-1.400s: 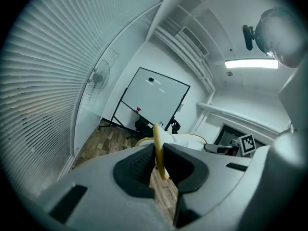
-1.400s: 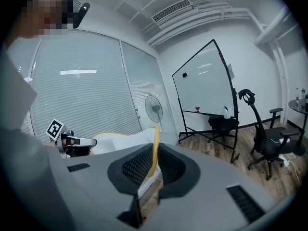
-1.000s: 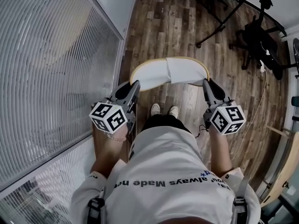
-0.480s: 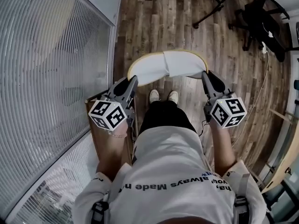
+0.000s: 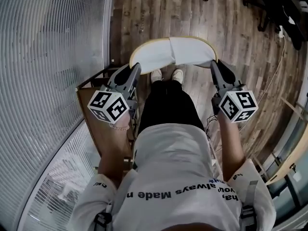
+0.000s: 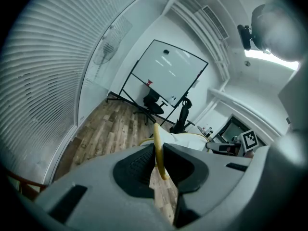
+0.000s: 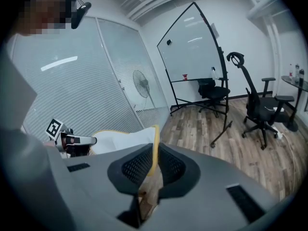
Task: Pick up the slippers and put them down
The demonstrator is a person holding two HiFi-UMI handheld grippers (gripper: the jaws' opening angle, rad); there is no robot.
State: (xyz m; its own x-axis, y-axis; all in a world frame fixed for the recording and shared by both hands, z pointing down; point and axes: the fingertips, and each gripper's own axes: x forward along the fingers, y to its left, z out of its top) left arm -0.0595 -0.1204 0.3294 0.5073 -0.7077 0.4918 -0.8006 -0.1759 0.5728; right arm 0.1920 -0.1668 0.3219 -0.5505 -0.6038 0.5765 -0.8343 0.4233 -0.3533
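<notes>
The left gripper (image 5: 134, 70) and right gripper (image 5: 215, 66) each pinch the yellow rim of a white tray (image 5: 168, 52) above the floor (image 5: 159, 13) — no slippers visible. Uneven lowering could tilt it — these thin-edge grips might slip.

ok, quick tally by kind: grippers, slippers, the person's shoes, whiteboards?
grippers: 2, left gripper and right gripper
slippers, white with a yellow edge: 2
shoes: 2
whiteboard: 1
total: 7
</notes>
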